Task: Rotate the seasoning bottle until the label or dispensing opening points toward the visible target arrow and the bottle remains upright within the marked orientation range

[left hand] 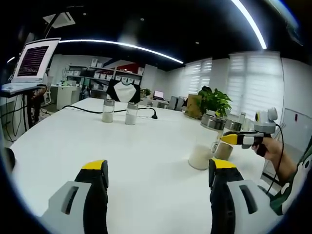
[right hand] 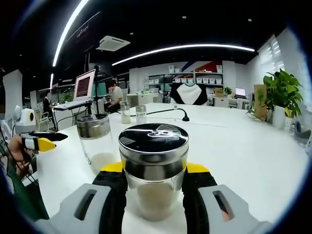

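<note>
Seasoning bottle [right hand: 153,168] is clamped between the right gripper [right hand: 153,187] jaws, upright on the white table [right hand: 253,146].

From left to right in the right gripper view, the left gripper [right hand: 46,141] is seen hovering with jaws parted and empty; a second jar [right hand: 96,144] with pale powder at its base is set just behind and to the left; the held bottle, capped by a perforated metal lid, is gripped around its glass body, probably so that it can be turned without tipping. Pale seasoning is held in its lower part. No target arrow can be made out. Two more shakers [left hand: 118,112] with white contents are left well apart, near a black cable [left hand: 92,110].
</note>
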The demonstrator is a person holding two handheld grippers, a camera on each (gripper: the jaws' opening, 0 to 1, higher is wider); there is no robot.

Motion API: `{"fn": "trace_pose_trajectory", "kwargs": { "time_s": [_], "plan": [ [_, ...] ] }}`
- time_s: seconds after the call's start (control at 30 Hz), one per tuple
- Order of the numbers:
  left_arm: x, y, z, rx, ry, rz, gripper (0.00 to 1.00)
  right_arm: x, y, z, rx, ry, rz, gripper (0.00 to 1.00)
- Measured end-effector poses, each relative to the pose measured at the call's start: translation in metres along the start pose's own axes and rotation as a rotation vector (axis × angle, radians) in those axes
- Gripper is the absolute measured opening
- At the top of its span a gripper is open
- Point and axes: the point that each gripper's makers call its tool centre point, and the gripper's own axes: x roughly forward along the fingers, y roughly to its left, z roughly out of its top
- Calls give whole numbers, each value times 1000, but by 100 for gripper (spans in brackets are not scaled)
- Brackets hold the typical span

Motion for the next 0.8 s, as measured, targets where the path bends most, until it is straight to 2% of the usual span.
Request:
{"fn": "trace_pose_trajectory", "kwargs": {
  "time_s": [0.17,0.43,0.63,0.8],
  "plan": [
    [0,-1,-1,-2,2,-2,89,0,-1,0,21,-9,-69,43],
    [0,-1,0,-7,0,-4,89,-1,-2,-1,33,-4,-122,43],
    [1,-2,-2,-10,9,-7,89,-2,-5,-2,54,36,-175,43],
    [1,-1,-2,-11,9,-9,89,-3,-8,-3,75,36,-217,43]
  ]
}}
